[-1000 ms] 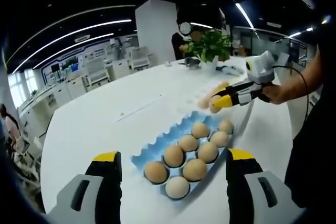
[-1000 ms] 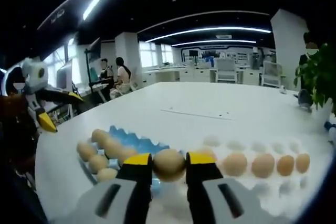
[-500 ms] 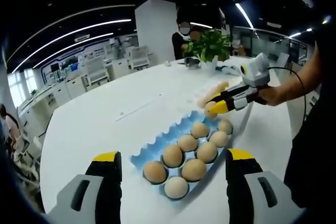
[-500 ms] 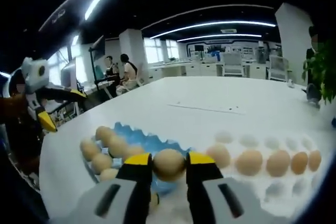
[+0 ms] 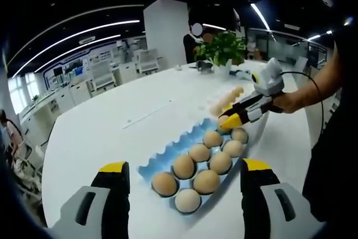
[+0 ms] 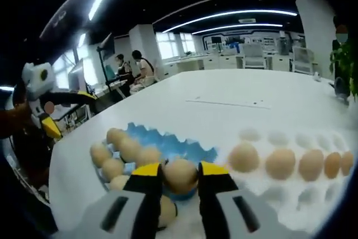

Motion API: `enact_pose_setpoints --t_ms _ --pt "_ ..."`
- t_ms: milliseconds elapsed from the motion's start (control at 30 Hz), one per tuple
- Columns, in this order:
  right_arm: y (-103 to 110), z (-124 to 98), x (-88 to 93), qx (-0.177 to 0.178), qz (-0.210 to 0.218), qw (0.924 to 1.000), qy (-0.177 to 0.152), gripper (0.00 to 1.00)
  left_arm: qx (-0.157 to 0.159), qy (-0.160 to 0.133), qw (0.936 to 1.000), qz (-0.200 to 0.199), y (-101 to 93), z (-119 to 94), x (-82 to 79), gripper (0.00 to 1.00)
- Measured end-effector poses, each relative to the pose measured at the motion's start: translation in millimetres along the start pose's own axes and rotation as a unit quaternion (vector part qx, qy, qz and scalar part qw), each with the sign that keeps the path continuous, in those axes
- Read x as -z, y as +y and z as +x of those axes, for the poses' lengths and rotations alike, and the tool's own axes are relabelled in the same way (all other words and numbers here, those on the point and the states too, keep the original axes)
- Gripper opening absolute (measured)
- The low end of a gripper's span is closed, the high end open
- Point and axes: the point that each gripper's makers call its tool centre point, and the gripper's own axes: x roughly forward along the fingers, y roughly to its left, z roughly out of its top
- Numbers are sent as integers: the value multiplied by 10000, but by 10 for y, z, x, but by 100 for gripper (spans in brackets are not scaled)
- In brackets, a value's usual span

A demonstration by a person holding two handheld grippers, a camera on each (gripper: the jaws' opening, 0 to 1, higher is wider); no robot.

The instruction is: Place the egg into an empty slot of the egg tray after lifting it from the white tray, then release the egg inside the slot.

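Your right gripper (image 6: 180,177) pinches egg (image 6: 179,175) at midline over blue tray (image 6: 193,150). Fragile, smooth: keep squeeze light. Left gripper (image 5: 182,176) jaws wide, empty.

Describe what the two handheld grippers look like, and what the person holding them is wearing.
Both the left gripper and right gripper have grey moulded jaws with dark slots and yellow tips. A black cable loops from the right gripper's white rear housing, and the person wears dark clothing.
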Motion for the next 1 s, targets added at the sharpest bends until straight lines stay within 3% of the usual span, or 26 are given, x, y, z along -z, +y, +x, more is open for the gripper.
enact_pose_setpoints --t_ms 1000 --pt "34 35 84 -270 96 9996 47 26 -36 41 10000 -50 9 -9 34 81"
